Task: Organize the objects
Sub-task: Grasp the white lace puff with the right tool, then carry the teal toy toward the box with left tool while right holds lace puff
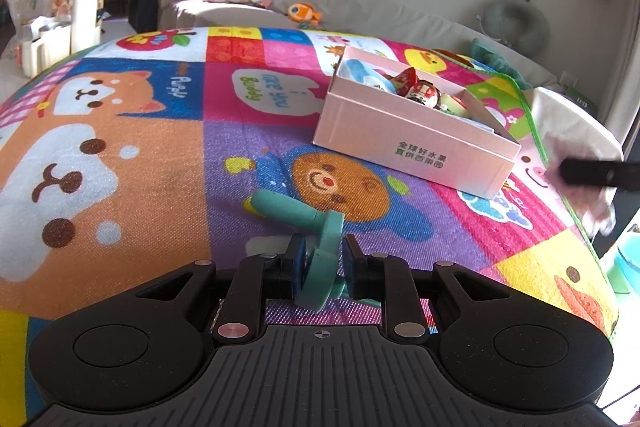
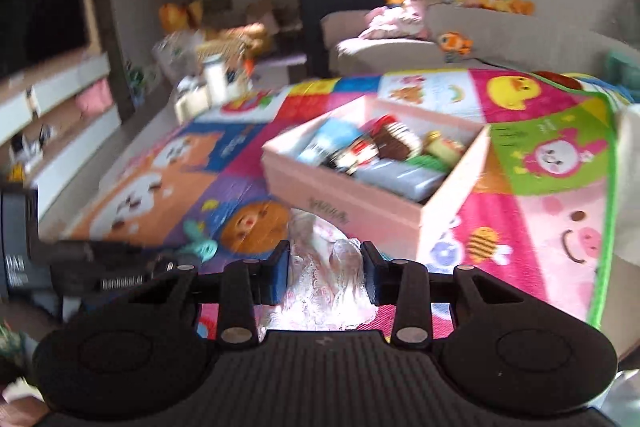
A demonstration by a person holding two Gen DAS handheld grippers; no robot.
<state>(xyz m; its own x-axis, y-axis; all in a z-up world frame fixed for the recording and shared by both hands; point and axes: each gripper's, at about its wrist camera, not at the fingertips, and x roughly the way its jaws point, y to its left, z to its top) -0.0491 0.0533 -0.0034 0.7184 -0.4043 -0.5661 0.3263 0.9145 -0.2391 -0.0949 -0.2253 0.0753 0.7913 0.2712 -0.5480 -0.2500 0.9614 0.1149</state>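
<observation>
The left gripper point(image 1: 322, 263) pinches a teal toy point(image 1: 320, 259). The right gripper point(image 2: 325, 275) pinches a clear wrapper point(image 2: 326, 279), with the pink box point(image 2: 352, 195) just ahead.

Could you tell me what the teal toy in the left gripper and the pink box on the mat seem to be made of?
Teal toy: likely matte plastic or silicone; smooth, moulded, evenly coloured, no shine. Pink box: apparently cardboard with a matte printed finish; thin flat walls, crisp folded edges, dark printed characters on its side.
</observation>
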